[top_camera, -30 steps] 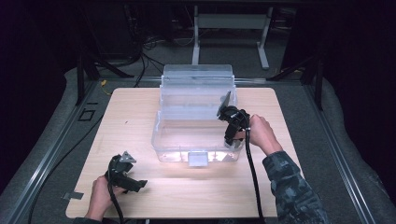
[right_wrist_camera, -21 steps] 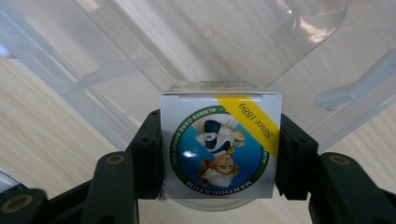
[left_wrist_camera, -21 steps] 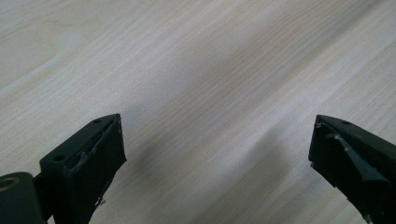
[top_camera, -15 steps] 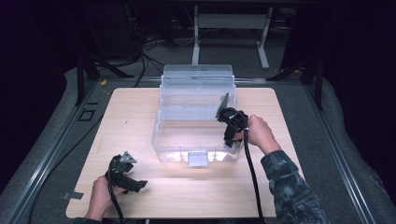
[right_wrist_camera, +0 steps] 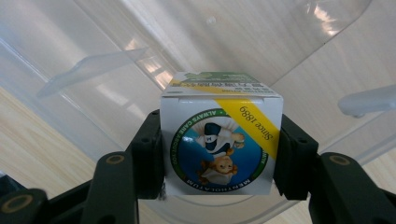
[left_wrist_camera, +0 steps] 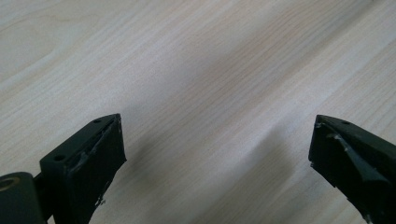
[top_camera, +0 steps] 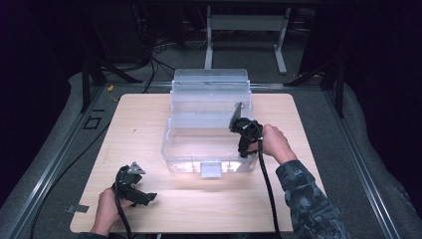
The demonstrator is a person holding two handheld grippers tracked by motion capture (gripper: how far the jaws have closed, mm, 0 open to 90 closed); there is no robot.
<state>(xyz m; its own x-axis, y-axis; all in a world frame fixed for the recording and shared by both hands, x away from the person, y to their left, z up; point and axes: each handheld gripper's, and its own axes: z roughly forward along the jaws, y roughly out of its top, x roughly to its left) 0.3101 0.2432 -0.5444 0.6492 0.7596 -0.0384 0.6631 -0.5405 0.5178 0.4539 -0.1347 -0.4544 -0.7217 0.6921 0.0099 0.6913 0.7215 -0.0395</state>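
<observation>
At the centre of the high view a clear bin [top_camera: 209, 124] stands on the wooden surface [top_camera: 144, 129], its open top facing up and a small latch at its near wall. The right hand-held gripper [top_camera: 238, 115] is at the bin's 3 o'clock rim, tilted up and inward over the opening, with the person's right hand [top_camera: 273, 144] gripping it from behind and a black cable trailing toward 6 o'clock. The left hand-held gripper [top_camera: 142, 196] lies low on the surface at about 7 o'clock from the bin, well apart from it, held by the left hand [top_camera: 107, 209].

In the left gripper view the left hand-held gripper [left_wrist_camera: 217, 154] has its jaws spread wide — nothing sits between them, and bare wood grain runs behind.

In the right gripper view the right hand-held gripper [right_wrist_camera: 222, 151] is clamped on a small box [right_wrist_camera: 222, 140]: both pads press its two sides. The box is white with a yellow diagonal band reading "Since 1889" and a round blue-and-green picture label, seen upside down. It hangs above the bin's [right_wrist_camera: 140, 56] clear floor — the curved transparent walls lie beyond it toward 12 o'clock, and the surface [right_wrist_camera: 32, 140] shows through at 9 o'clock.
</observation>
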